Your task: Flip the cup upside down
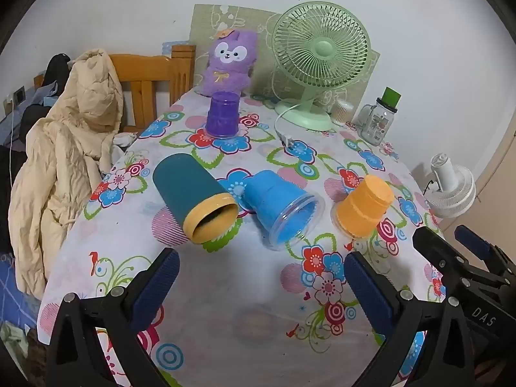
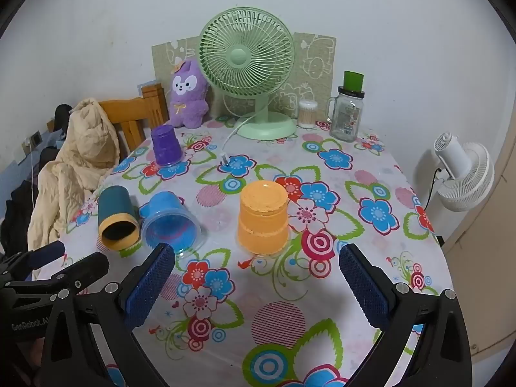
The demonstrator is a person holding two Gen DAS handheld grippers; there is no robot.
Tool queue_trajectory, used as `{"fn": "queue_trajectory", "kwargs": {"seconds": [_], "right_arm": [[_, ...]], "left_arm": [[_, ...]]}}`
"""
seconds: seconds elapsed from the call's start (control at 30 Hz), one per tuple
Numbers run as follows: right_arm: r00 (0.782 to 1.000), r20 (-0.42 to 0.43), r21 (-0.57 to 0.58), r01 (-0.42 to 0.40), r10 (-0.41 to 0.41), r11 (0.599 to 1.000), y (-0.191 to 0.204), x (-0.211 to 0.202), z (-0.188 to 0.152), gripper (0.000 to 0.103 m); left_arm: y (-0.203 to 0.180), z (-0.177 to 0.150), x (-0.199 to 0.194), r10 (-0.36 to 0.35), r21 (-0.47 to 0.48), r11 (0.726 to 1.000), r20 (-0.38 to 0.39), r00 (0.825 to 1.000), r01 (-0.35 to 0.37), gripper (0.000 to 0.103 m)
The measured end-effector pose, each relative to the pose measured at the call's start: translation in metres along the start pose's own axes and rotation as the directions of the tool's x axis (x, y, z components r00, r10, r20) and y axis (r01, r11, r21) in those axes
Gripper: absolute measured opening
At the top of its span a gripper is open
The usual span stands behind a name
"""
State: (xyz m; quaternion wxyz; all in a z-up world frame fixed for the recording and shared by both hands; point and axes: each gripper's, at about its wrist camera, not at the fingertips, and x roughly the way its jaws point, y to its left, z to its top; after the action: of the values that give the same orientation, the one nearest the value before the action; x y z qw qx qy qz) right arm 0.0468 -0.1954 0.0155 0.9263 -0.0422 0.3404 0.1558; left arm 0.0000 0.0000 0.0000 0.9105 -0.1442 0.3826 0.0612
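A cream jacket (image 1: pixel 61 148) is hanging over a wooden chair (image 1: pixel 151 77) at the table's left edge. On the floral tablecloth (image 1: pixel 225 290), a dark teal cup (image 1: pixel 190 193) with a yellow rim is lying on its side, its mouth facing the camera, and just beside it on the right a blue cup (image 1: pixel 280 206) is also lying on its side, mouth forward. Behind them a purple cup (image 1: pixel 223 114) is standing upside down in front of a purple plush toy (image 1: pixel 230 61). The left gripper (image 1: pixel 261 274) is hovering spread wide above the cloth, holding nothing, near the two toppled cups. Further right, a green fan (image 2: pixel 246 71) is standing at the back, and an orange cup (image 2: pixel 262 222) is sitting upside down. The right gripper (image 2: pixel 256 274) is hanging wide apart and empty just in front of the orange cup. A glass jar (image 2: pixel 347 114) and a white fan (image 2: pixel 464 174) are sitting at far right.
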Motion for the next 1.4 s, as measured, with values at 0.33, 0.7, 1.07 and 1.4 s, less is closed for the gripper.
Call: {"fn": "queue_trajectory", "kwargs": {"seconds": [0.33,0.7,1.07,1.4], "right_arm": [[1.0,-0.003,-0.001,-0.002,0.002,1.0,0.0004,-0.0008,0.0005,0.103],[1.0,-0.002,-0.004,-0.002,0.002,1.0,0.0011,-0.0014,0.001,0.103],[1.0,-0.002,-0.003,-0.002,0.002,1.0,0.0027,-0.0012,0.001,0.103],[1.0,-0.005,-0.004,-0.002,0.002,1.0,0.0016,0.0006,0.0009,0.103]], "left_arm": [[-0.0006,0.0,0.0003,0.0,0.0,1.0,-0.006,1.0,0.0,0.103],[-0.0005,0.0001,0.0004,0.0,-0.001,1.0,-0.006,1.0,0.0,0.103],[-0.001,0.0002,0.0003,0.001,-0.001,1.0,-0.007,1.0,-0.001,0.103],[0.0034,-0.0037,0.0033,-0.004,-0.004,1.0,-0.012,1.0,0.004,0.103]]}}
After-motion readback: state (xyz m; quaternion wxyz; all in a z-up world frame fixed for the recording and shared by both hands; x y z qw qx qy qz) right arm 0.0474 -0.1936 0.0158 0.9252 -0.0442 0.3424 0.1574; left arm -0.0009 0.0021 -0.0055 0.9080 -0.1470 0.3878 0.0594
